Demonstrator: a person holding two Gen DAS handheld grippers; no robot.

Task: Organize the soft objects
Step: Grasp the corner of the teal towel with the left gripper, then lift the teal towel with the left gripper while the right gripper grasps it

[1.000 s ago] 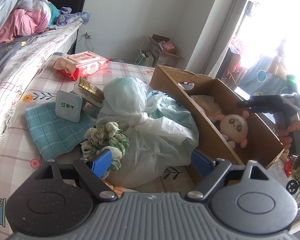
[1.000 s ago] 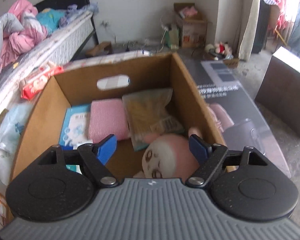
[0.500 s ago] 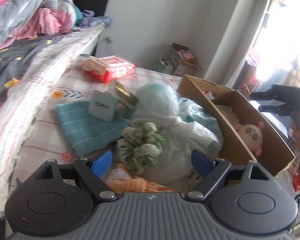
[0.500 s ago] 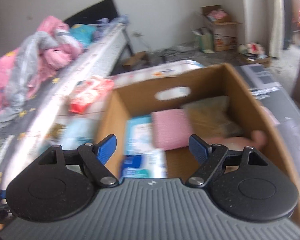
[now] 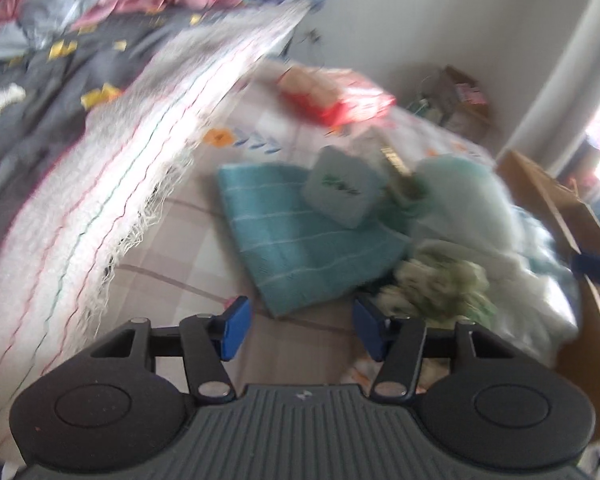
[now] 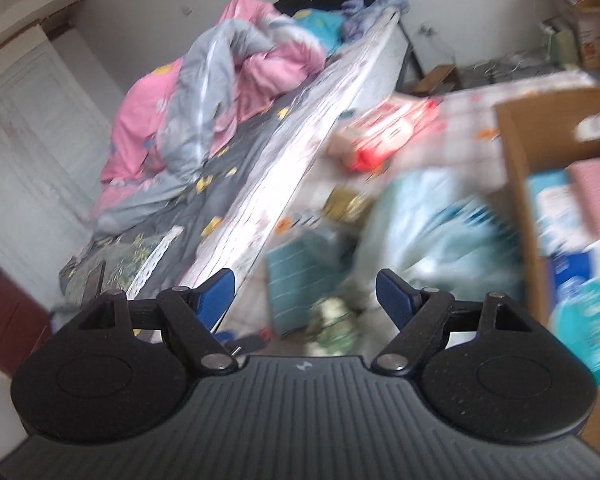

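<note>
Both the left gripper [image 5: 299, 327] and right gripper [image 6: 305, 294] fingers gape empty; the pale pouch's [image 5: 340, 192] green label is blurred unreadable.

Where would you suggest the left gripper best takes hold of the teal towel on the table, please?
Probably its near corner, approached low from the front. The towel lies flat; that corner is bare, directly ahead of the open left gripper, while a small white box weighs its far end.

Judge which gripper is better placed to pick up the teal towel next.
Left, probably. The left gripper is open, with the teal towel just ahead of its fingers; the right gripper views it from farther off.
</note>
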